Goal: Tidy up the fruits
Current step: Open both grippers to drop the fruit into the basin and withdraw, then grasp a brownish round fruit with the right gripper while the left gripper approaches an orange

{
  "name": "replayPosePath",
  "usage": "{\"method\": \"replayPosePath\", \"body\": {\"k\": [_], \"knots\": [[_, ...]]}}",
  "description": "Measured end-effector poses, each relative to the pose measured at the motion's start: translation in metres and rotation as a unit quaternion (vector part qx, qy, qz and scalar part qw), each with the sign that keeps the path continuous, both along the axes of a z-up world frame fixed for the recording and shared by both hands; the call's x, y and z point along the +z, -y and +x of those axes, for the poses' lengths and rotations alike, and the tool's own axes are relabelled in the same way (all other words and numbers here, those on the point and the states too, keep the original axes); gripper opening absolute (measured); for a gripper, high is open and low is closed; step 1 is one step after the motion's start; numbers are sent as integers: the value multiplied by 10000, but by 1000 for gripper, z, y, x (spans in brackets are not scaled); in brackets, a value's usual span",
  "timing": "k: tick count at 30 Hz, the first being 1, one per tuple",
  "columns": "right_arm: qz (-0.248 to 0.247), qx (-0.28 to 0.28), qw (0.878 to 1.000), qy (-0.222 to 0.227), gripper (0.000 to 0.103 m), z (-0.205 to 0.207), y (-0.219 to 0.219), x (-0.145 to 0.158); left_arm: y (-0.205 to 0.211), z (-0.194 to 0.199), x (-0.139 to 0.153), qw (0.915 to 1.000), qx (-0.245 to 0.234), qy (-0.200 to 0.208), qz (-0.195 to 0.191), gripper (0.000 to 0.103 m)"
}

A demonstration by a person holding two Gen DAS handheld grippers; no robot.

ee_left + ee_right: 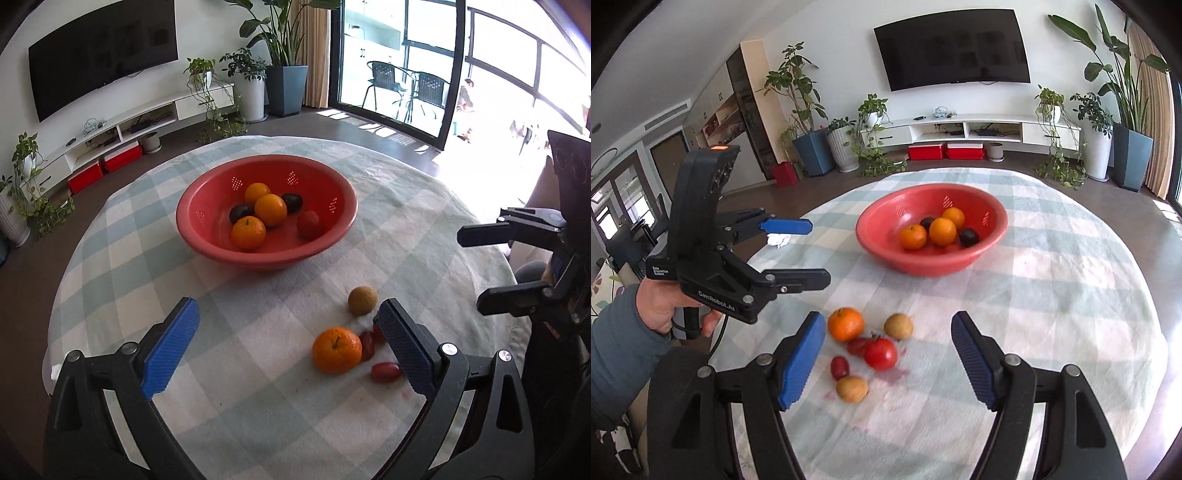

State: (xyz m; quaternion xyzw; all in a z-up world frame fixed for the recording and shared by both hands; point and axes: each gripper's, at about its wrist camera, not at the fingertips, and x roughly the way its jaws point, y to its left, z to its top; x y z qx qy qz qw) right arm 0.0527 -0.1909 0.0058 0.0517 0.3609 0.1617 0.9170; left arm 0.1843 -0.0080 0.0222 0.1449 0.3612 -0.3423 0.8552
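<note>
A red bowl (pixel 192 229) in the middle of the checked cloth holds three oranges, two dark plums and a red tomato (pixel 308 223). Loose fruit lies nearer on the cloth: an orange (pixel 846 324), a tomato (pixel 881 353), two brownish round fruits (pixel 898 326) (pixel 851 388) and small red grape tomatoes (pixel 839 367). My left gripper (pixel 289 303) is open and empty, with the orange (pixel 337 350) just inside its right finger. My right gripper (pixel 887 318) hangs open over the loose pile, holding nothing. Each gripper also shows in the other's view: the right gripper (pixel 474 271) and the left gripper (pixel 818 251).
A round table carries the checked cloth (pixel 1052 295), with a reddish stain (pixel 895 373) by the loose fruit. A crumpled white tissue (pixel 778 240) lies near the table's left edge. A hand (pixel 661 306) grips the left tool. Plants, a TV unit and glass doors stand beyond.
</note>
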Motion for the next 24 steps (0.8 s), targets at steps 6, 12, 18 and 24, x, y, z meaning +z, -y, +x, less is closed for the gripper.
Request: {"method": "replayPosePath", "body": {"k": [6, 12, 18, 24], "knots": [[-282, 270, 9988, -290, 74, -20, -29, -28, -19, -58, -3, 9997, 123, 192, -44, 103], [-719, 506, 9958, -259, 70, -22, -46, -40, -40, -98, -8, 9986, 425, 216, -223, 103], [-1107, 754, 9894, -556, 50, -10, -54, -57, -50, -121, -7, 9976, 433, 167, -519, 103], [-1326, 958, 9842, -673, 42, -8, -60, -66, -48, -122, -7, 9980, 360, 67, -525, 103]]}}
